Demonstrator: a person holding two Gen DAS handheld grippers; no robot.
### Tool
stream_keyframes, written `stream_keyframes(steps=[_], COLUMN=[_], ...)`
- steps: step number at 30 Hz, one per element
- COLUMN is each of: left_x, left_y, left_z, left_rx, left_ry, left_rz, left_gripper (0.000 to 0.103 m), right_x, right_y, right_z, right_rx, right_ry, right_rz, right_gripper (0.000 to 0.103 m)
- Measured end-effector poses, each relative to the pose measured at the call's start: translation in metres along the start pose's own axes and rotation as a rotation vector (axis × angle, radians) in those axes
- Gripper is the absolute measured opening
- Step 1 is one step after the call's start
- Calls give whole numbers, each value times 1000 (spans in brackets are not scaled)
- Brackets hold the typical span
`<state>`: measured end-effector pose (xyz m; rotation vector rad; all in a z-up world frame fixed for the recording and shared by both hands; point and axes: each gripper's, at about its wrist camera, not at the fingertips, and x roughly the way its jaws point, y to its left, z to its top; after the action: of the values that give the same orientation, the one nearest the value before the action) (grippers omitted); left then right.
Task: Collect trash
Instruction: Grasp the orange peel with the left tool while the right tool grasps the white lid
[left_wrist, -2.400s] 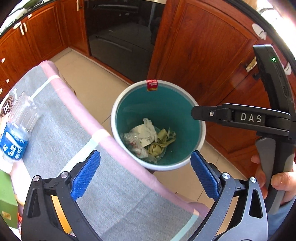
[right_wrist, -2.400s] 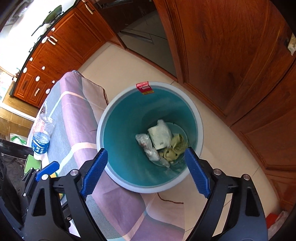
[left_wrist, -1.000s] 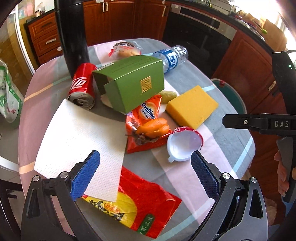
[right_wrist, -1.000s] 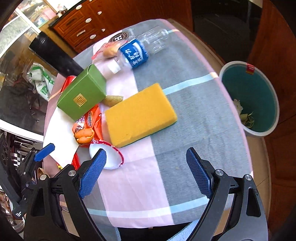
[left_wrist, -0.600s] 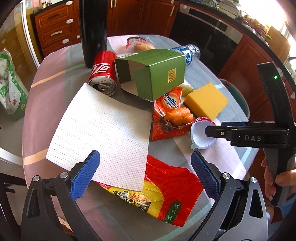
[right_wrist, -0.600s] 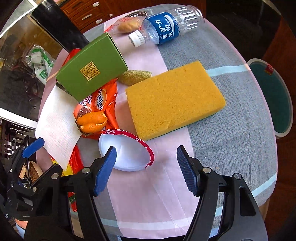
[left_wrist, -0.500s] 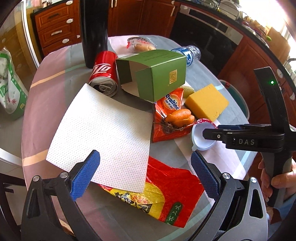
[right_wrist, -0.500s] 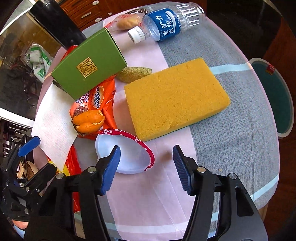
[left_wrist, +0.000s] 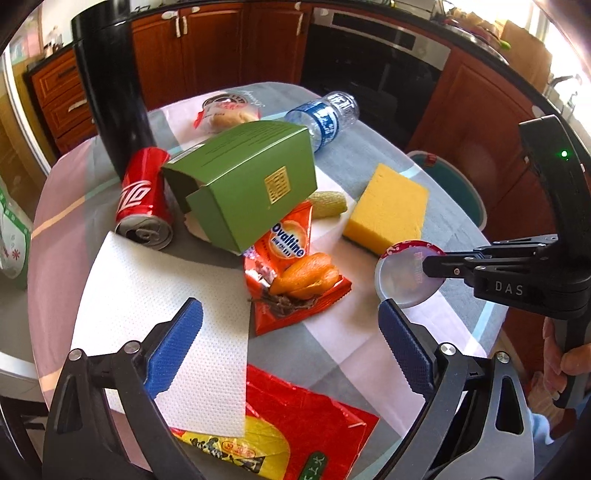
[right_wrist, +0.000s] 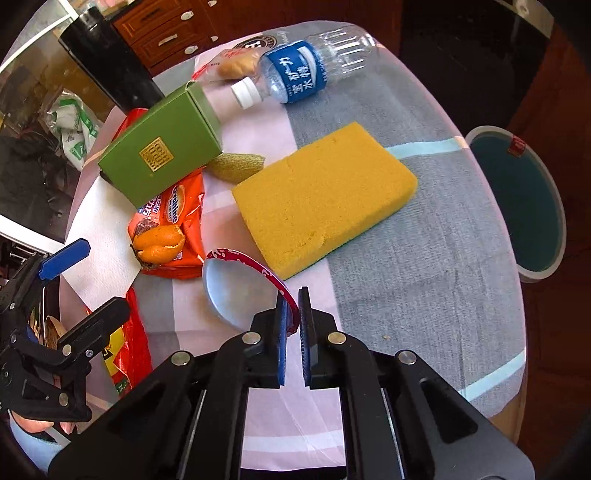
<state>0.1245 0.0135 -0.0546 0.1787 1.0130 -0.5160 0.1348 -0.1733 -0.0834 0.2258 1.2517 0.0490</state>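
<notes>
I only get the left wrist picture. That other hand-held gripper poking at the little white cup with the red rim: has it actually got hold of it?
Observer: Yes. In the right wrist view, the right hand-held gripper is shut on the cup, with the red rim pinched between its blue pads.
Operator: Is the water bottle capped? The green box hides that end from me.
Observer: The water bottle has its white cap on, right beside the green box.
Operator: And is the sponge yellow all through?
Observer: No. The sponge shows a thin green layer along its underside.
</notes>
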Motion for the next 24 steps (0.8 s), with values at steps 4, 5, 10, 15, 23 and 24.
stream_keyframes(steps=[4, 5, 10, 15, 23, 24], left_x=[15, 19, 33, 40, 43, 41], left_y=[-10, -11, -9, -10, -19, -21], left_z=[8, 10, 14, 17, 16, 15], left_rx=[50, 56, 62, 71, 87, 89], left_ry=[23, 31, 63, 86, 94, 88], left_rz=[-2, 2, 4, 3, -11, -9], left_gripper=[77, 75, 69, 69, 41, 38], right_x=[-3, -3, 0, 4, 9, 9], right_y=[-11, -14, -18, -21, -26, -26], right_z=[-3, -4, -4, -1, -4, -5], right_rx=[26, 31, 37, 47, 60, 61], right_ry=[2, 4, 10, 14, 30, 32], right_rz=[18, 25, 43, 59, 72, 73], right_gripper=[6, 6, 6, 6, 7, 7])
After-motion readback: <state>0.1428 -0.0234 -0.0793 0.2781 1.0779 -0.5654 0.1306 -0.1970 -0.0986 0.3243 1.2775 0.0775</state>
